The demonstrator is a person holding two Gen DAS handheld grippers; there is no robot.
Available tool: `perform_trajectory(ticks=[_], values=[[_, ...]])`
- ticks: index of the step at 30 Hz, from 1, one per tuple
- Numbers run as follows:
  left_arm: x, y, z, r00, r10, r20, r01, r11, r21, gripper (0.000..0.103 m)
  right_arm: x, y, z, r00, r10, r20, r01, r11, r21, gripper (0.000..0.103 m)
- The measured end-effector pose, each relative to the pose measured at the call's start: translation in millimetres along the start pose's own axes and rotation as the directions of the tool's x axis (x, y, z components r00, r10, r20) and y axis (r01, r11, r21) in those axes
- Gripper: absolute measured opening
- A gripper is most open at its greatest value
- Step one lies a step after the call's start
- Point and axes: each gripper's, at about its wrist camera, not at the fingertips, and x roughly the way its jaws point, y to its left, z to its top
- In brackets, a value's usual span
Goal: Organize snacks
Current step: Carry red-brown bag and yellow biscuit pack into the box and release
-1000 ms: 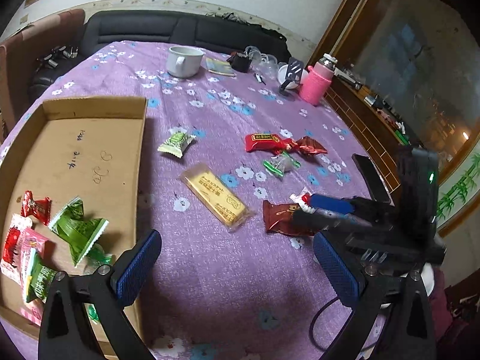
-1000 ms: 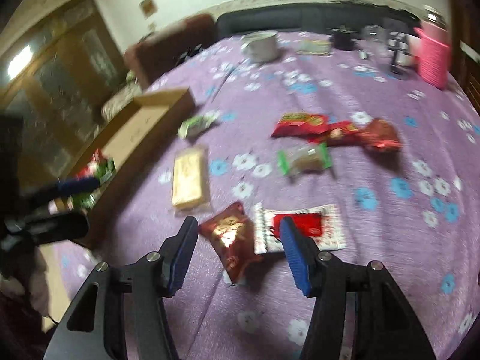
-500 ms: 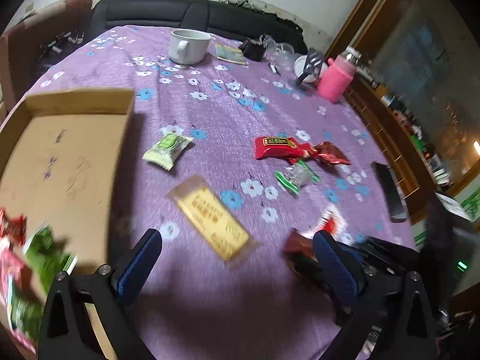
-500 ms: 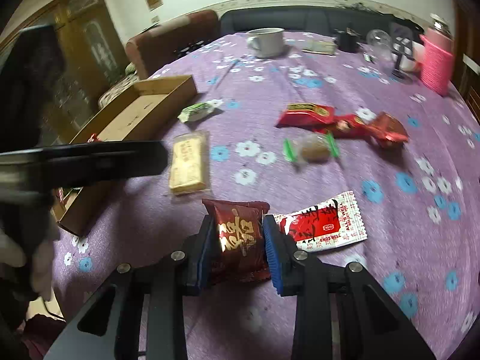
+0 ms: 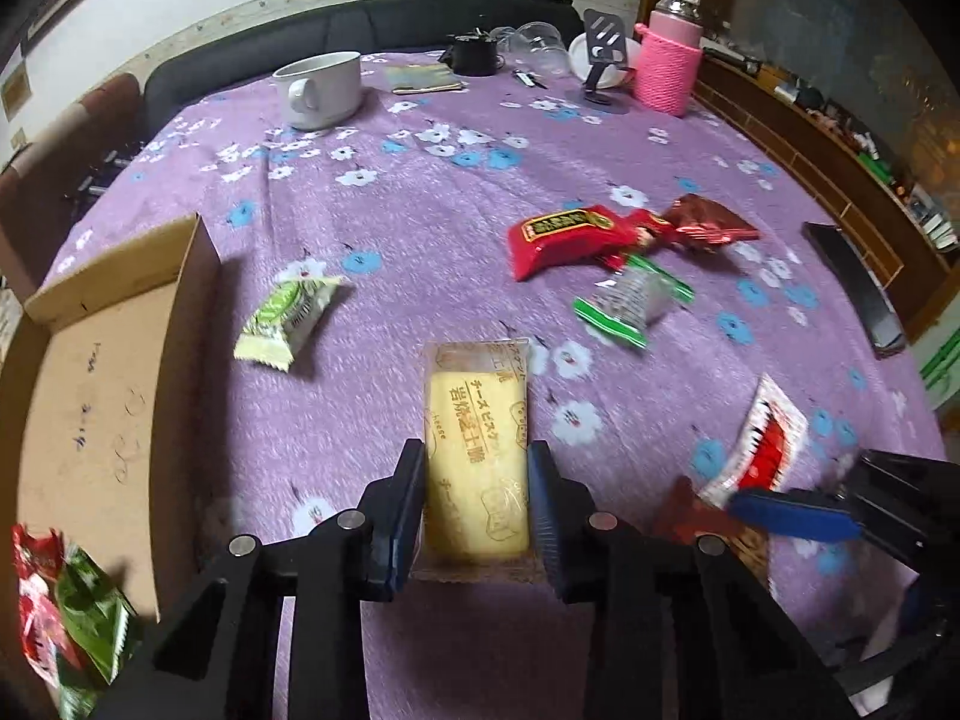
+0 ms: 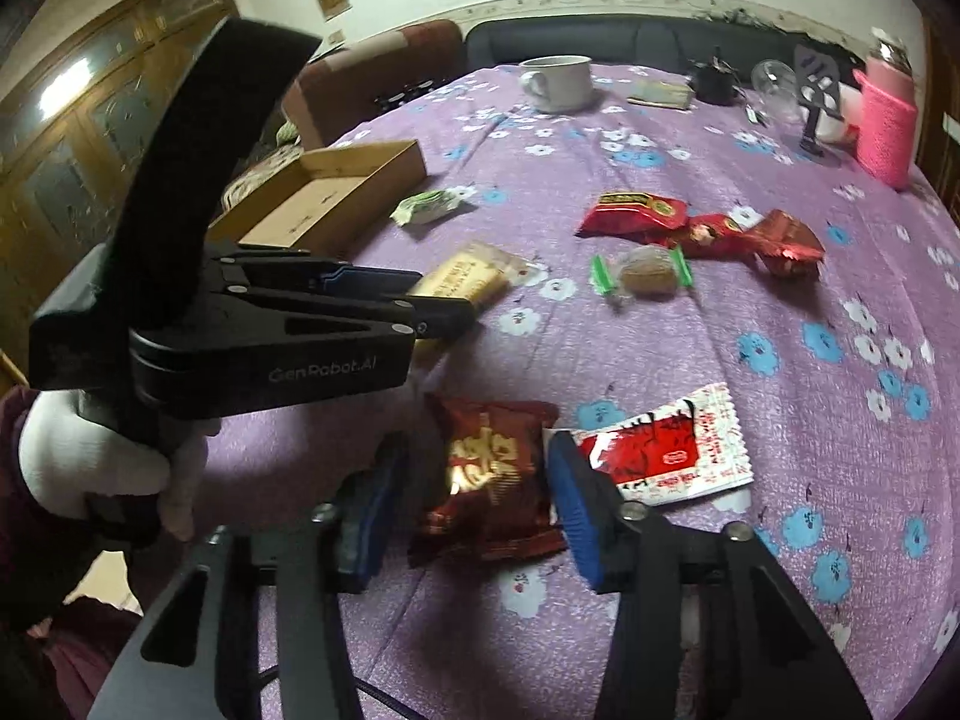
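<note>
My left gripper (image 5: 477,486) is shut on the yellow cheese biscuit pack (image 5: 477,450) on the purple cloth; the pack also shows in the right wrist view (image 6: 465,282). My right gripper (image 6: 474,486) stands open around a dark red snack bag (image 6: 489,480), pads a little apart from its sides. A cardboard box (image 5: 90,396) at the left holds several red and green snacks (image 5: 66,606). Loose on the cloth: a green pack (image 5: 288,315), a red pack (image 5: 567,237), a green-ended candy (image 5: 633,303) and a red-white sachet (image 6: 663,444).
At the far side stand a white mug (image 5: 321,90), a pink-sleeved bottle (image 5: 669,66), a phone stand (image 5: 603,54) and small clutter. A black phone (image 5: 855,285) lies near the right table edge. A sofa (image 5: 360,30) is behind the table.
My left gripper swung right from the box, moved onto the yellow biscuit pack and shut on it. My right gripper, closed on the dark red bag half a second ago, has opened.
</note>
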Motion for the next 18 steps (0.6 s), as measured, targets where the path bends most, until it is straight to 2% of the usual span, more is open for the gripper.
perform_trajectory(ticks=[4,5,6,13,18], values=[[-5.5,6.6,-5.9,0.999,-0.054,0.001,0.054,0.998,-0.036,0.035,2.4,6.6,-1.1,1.000,-0.017,-0.006,0.017,1.000,-0.024,0.050],[-7.9,4.8,-6.9,0.998,-0.060,0.003,0.060,0.997,-0.041,0.035,2.6,7.9,-1.3,1.000,-0.022,-0.009,0.021,0.999,-0.028,0.046],[-9.5,4.0,-6.7,0.998,-0.063,0.007,0.063,0.997,-0.043,0.035,3.0,8.8,-1.4,0.999,-0.031,-0.015,0.030,0.999,-0.029,0.032],[-40.3,23.4,-16.6,0.991,-0.117,0.070,0.124,0.986,-0.109,0.035,-12.1,18.6,2.2,1.000,-0.002,0.025,0.002,1.000,-0.006,0.030],[-66.9,56.0,-23.8,0.983,-0.133,0.126,0.155,0.970,-0.185,0.035,-27.9,30.0,15.7,0.997,0.035,0.073,-0.036,0.999,0.011,0.030]])
